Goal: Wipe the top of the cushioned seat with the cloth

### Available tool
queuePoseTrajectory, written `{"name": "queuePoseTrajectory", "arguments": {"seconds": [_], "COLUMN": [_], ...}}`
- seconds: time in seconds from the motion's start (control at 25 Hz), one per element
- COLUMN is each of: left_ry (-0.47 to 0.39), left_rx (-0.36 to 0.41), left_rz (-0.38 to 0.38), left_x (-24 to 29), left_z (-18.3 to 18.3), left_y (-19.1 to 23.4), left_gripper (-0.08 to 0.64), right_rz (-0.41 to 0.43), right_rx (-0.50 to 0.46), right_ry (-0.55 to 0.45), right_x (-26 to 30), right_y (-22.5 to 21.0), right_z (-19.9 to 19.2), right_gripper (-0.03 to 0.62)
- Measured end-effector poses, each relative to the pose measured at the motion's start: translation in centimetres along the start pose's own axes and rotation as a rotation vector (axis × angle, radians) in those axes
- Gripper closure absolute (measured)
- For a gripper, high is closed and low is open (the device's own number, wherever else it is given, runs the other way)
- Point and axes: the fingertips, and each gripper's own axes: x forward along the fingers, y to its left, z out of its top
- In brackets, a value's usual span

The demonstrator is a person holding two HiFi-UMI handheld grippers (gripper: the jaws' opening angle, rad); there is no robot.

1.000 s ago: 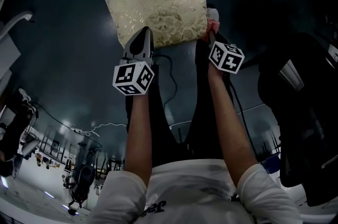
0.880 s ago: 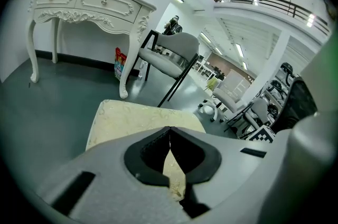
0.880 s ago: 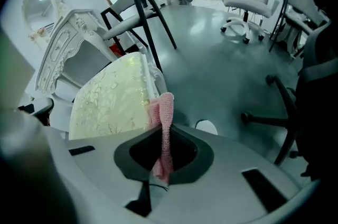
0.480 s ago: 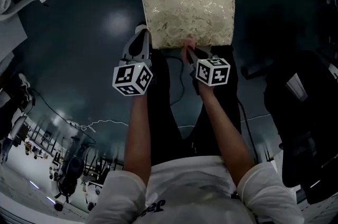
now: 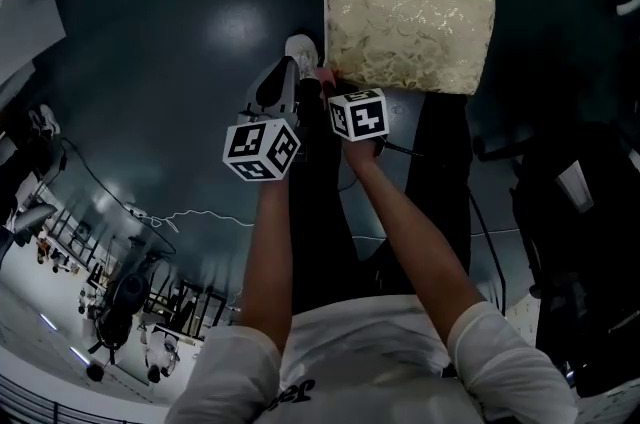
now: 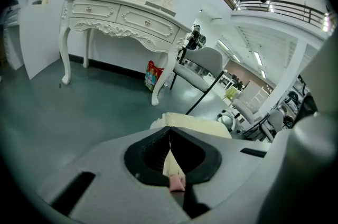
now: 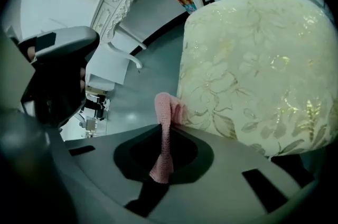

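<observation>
Right tongs [image 7: 161,136] clamp pink cloth [image 7: 165,106] at cushioned seat [image 5: 410,27] edge; left tongs [image 6: 170,132] closed, both forearms [image 5: 268,252] outstretched.

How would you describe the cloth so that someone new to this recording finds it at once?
Find the cream, leaf-patterned cushioned seat on the dark floor. At its near left corner in the head view, the right tool is shut on a narrow strip of fabric, the cloth. It is the only pink, knitted-looking thing there, beside pale gold upholstery and grey plastic.
</observation>
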Motion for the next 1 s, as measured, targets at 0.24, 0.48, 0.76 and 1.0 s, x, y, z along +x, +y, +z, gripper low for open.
{"name": "queuePoseTrajectory", "arguments": {"seconds": [0.24,0.48,0.76,1.0], "left_ry": [0.016,0.027,0.038,0.068], "left_rx": [-0.027,-0.021,0.01,0.047], "left_rz": [-0.014,-0.059,-0.122,-0.165], "left_x": [0.9,2.8,5.7,7.6], "left_z": [-1.0,-1.0,-1.2,-1.7], "left_y": [-1.2,-4.9,-10.4,-15.3], "left_gripper": [0.545,0.545,0.545,0.545], "right_rz": [-0.079,-0.2,-0.351,-0.449], "right_rx": [0.004,0.149,0.247,0.337], "right_ry": [0.035,-0.027,-0.073,-0.103], "right_x": [-2.4,-9.3,-17.1,-21.0], "right_y": [-3.7,-12.7,-22.5,-29.5], "right_z": [-2.2,-3.8,-5.5,-6.6], "right_gripper": [0.569,0.569,0.569,0.568]}}
